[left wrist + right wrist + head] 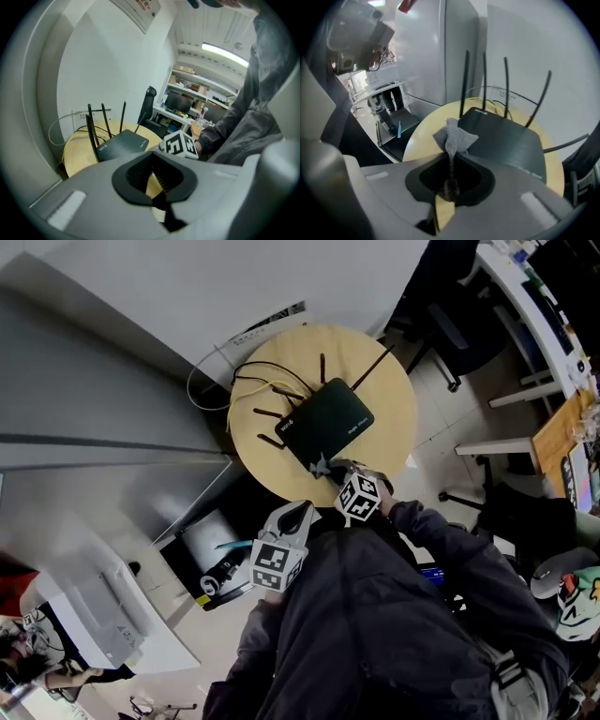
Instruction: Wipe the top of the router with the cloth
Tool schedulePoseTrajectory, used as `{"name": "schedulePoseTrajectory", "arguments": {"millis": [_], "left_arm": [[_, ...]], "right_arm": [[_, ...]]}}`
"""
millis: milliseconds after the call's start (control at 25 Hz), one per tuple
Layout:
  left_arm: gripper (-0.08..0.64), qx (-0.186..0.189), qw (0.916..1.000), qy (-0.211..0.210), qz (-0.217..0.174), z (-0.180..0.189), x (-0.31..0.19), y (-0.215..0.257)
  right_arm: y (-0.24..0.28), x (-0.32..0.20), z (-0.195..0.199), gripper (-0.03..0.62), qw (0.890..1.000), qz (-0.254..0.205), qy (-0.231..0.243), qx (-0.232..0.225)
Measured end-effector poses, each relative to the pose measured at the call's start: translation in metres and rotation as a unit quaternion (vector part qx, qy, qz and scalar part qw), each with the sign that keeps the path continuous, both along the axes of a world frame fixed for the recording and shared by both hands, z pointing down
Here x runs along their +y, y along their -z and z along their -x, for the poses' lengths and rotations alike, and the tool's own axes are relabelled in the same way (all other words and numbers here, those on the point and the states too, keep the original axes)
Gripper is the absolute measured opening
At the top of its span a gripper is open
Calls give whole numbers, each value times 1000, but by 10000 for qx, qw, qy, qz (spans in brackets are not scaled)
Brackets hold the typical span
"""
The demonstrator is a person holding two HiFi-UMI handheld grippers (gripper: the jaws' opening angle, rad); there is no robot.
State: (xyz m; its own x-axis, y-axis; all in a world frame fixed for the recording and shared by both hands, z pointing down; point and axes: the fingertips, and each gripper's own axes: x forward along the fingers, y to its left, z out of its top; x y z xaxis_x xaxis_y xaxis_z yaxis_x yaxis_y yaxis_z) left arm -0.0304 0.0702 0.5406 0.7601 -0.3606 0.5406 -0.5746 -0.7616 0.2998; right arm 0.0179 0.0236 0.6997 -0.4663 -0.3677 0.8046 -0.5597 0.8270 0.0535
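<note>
Showed black router point(328, 421) lying flat on round wooden table point(394, 399), antennas up. Showed grey cloth point(452, 136) pinched in right gripper point(450, 183) at router's near corner, contact unclear. Kept left gripper point(157, 187) back off the table, jaws together, empty. Judged wiping barely begun; next called for pressing cloth down and sweeping across the top

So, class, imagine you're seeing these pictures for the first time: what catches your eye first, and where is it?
The black router, thin antennas raised along its far side, sits near the middle of a round wooden table. At the router's near corner, the right gripper pinches a crumpled grey cloth.
</note>
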Motion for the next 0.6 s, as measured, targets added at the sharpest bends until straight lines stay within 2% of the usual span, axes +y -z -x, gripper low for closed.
{"name": "schedulePoseTrajectory", "arguments": {"millis": [120, 240, 400, 600], "left_arm": [[0, -59, 10000, -57, 36, 0, 2, -1], [0, -134, 9998, -104, 113, 0, 6, -4], [0, -207, 9994, -205, 212, -5, 9, -9], [0, -248, 9989, -287, 263, -17, 6, -10]], "right_arm": [[-19, 12, 22, 28, 9996, 235, 116, 78], [-31, 5, 21, 28, 9987, 460, -226, 7], [-37, -11, 0, 28, 9950, 658, -740, -90], [-40, -27, -47, 28, 9877, 758, -1358, -161]]}}
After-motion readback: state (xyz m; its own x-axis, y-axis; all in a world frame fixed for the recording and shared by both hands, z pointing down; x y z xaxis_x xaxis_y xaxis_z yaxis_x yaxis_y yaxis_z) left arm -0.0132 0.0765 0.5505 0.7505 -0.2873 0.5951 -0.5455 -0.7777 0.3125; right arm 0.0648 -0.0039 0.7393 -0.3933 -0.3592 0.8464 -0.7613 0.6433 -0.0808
